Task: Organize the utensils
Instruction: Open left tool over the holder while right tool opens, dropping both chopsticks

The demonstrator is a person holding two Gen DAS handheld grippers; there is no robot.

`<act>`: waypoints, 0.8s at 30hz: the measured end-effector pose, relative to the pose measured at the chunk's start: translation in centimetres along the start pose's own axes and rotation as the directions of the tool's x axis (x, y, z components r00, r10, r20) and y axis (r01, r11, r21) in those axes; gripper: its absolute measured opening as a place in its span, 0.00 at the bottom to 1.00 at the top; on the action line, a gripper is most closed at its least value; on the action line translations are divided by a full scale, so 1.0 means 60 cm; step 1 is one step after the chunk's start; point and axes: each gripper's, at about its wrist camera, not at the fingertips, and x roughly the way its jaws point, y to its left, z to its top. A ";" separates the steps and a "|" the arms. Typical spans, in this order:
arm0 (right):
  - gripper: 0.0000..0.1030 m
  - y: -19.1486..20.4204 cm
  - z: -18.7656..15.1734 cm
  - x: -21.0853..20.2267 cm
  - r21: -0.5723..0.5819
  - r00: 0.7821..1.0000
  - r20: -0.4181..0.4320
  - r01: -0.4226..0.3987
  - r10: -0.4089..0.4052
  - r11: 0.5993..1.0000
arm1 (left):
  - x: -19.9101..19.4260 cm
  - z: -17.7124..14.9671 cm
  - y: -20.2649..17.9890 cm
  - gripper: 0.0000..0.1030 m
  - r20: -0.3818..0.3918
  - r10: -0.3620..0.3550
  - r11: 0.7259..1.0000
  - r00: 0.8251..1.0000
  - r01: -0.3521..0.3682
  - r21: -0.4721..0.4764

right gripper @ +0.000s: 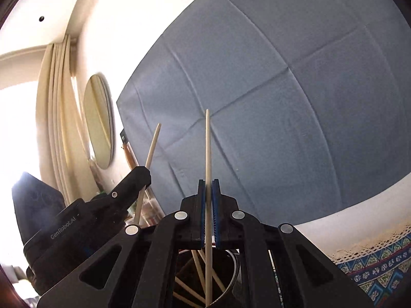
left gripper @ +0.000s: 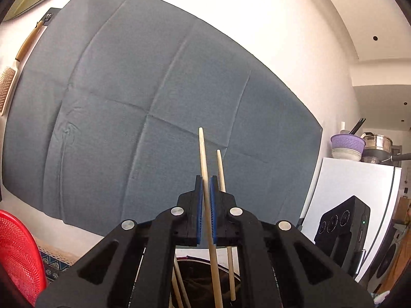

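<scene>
Clamping one chopstick [left gripper: 203, 154] upright, pointing to twelve o'clock, the left gripper [left gripper: 206, 187] mirrors the right gripper [right gripper: 208, 192], pinching another chopstick [right gripper: 207, 141] above the holder [right gripper: 231, 277] at six o'clock.

This is a home, with living space opening onto a kitchen. A white fridge [left gripper: 359, 192] carries a purple colander [left gripper: 348, 142], stacked bowls and steel pots [left gripper: 377, 142]. Cream curtains [right gripper: 57, 118] hang by a bright window, and an oval mirror [right gripper: 99, 120] is on the white wall. A hairbrush [left gripper: 6, 87] hangs nearby. A patterned, lace-edged tablecloth [right gripper: 380, 261] covers the table.
</scene>
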 end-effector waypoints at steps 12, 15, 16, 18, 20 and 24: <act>0.05 0.017 -0.009 0.010 -0.079 1.000 -0.028 -0.003 0.001 0.997 | -0.006 -0.021 0.002 0.06 0.059 -0.004 0.999 0.998 0.001 0.045; 0.05 0.015 -0.010 0.009 -0.079 0.999 -0.032 -0.015 0.013 0.997 | -0.011 -0.024 0.004 0.06 0.051 -0.013 0.999 0.999 0.010 0.045; 0.05 0.015 -0.011 0.009 -0.080 0.999 -0.033 -0.021 0.018 0.997 | -0.012 -0.025 0.005 0.06 0.050 -0.010 0.999 0.999 0.008 0.042; 0.05 0.017 -0.012 0.010 -0.089 0.999 -0.042 -0.030 0.027 0.996 | -0.015 -0.026 0.011 0.06 0.041 -0.020 1.000 0.999 0.019 0.018; 0.05 0.015 -0.012 0.011 -0.081 0.997 -0.058 -0.054 0.050 0.995 | -0.020 -0.024 0.018 0.06 0.043 -0.026 1.000 0.999 0.026 -0.008; 0.09 0.010 -0.010 0.005 -0.060 0.995 -0.046 -0.096 0.093 0.994 | -0.033 0.000 0.025 0.06 0.072 -0.031 0.999 0.997 0.034 -0.036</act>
